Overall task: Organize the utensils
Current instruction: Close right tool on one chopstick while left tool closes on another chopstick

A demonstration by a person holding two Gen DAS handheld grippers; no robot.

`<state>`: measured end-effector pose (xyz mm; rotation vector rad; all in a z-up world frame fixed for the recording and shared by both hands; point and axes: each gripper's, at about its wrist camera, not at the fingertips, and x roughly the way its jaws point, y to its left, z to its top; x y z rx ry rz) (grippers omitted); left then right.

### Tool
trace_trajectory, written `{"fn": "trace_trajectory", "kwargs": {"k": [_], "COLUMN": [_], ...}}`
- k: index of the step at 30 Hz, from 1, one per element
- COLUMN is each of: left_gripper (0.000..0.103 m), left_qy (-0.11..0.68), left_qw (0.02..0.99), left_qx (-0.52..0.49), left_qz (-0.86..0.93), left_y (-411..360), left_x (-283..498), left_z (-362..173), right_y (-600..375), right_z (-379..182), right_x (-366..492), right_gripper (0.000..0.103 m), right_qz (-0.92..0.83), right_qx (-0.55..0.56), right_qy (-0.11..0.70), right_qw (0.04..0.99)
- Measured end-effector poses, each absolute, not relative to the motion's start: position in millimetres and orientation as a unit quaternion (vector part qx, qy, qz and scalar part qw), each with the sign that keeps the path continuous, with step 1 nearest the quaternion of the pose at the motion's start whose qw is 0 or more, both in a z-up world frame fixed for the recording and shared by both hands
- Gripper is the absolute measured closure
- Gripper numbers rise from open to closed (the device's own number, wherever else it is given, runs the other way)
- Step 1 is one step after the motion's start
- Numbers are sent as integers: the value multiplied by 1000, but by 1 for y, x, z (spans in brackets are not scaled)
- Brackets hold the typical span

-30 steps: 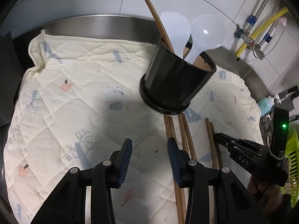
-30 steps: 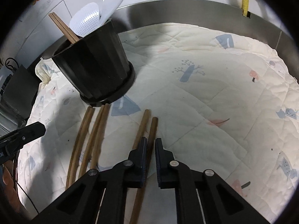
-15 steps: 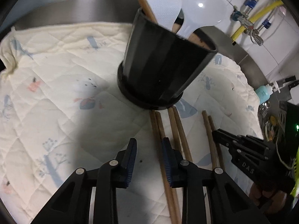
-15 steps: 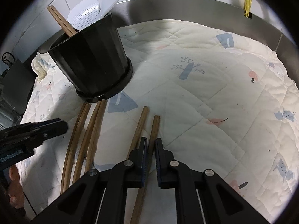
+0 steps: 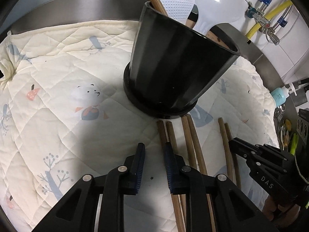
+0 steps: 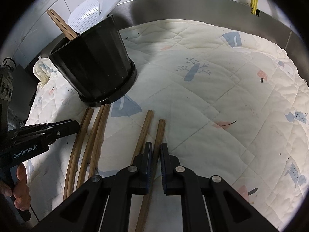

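A black utensil holder (image 5: 179, 71) (image 6: 94, 67) stands on a quilted mat, holding a white slotted spatula (image 5: 173, 2), a white ladle (image 5: 216, 5) and a pair of brown chopsticks (image 6: 59, 25). Several brown chopsticks lie on the mat in front of it (image 5: 189, 145) (image 6: 90, 141). My left gripper (image 5: 153, 154) is open, low over the mat, its right finger beside the leftmost chopsticks (image 5: 166, 133). My right gripper (image 6: 156, 152) is nearly closed around the rightmost chopstick (image 6: 159, 133), and it also shows in the left wrist view (image 5: 233, 143).
The cream quilted mat (image 6: 222, 89) lies on a steel counter with a raised rim (image 6: 193, 5). Tiled wall with yellow and braided hoses (image 5: 266, 19) is behind. A blue bottle (image 5: 279, 96) and clutter sit at the far right.
My left gripper has moved forward toward the holder and the leftmost chopsticks, its jaws narrowing a little. My right gripper stays at the rightmost chopstick, barely moved.
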<state>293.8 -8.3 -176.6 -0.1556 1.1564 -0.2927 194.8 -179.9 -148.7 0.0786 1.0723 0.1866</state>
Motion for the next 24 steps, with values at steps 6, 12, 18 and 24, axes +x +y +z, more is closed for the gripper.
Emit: {"fn": "trace_trajectory", "kwargs": {"k": [6,12,18,24], "left_gripper": [81,82,86,94], "left_qy": [546,550,545,531], "left_qw": [825,824,828,836], "left_qx": [-52,-43,-22,7], "left_qz": [-136,-133,-131,-139], "left_y": [-18,-29,-37,-47], "left_x": [291,292,290,287], "left_z": [-175,-176,-176,-177], "right_y": [-180,-182,-181,-180], "right_z": [-149,-149,-149,-150], "right_x": [195,195,195,198], "right_gripper": [92,92,92,92], "right_qz": [90,94,94,101], "right_qx": [36,39,37,29], "right_qy": [510,510,511,516], "right_qw": [855,854,853,850]}}
